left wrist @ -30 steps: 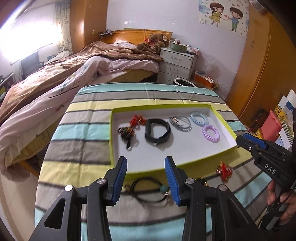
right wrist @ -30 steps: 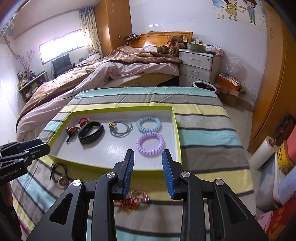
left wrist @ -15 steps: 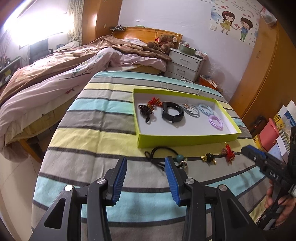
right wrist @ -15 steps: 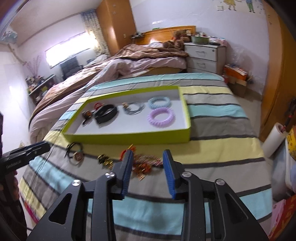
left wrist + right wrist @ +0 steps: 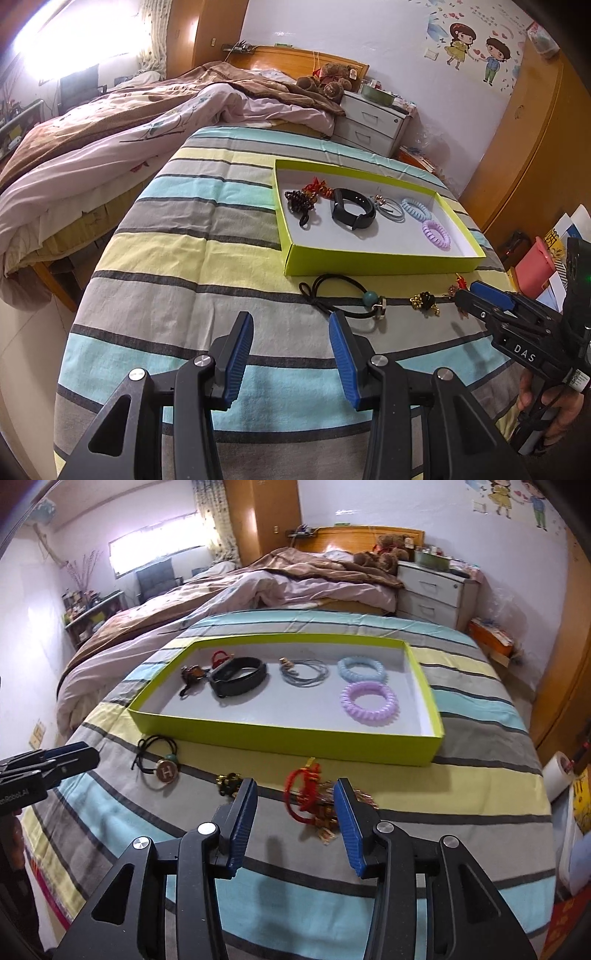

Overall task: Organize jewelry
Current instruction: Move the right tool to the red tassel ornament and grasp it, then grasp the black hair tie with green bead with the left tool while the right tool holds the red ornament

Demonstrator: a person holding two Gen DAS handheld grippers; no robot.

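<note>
A lime-green box on the striped cloth holds a black wristband, bead and knot bracelets, grey hair ties and a blue and a purple coil. In front of the box lie a black cord hair tie with an H charm, a small gold charm and a red-and-gold bracelet. My left gripper is open over bare cloth, just short of the hair tie. My right gripper has its jaws opening, and the red bracelet lies between them, untouched by the pads.
An unmade bed with a brown and pink duvet stands to the left. A white nightstand and a wooden wardrobe are behind and to the right. A paper roll stands on the floor off the right edge.
Both grippers have drawn back from the box toward the near side and sunk lower. The right jaws have widened and now straddle the red bracelet.
</note>
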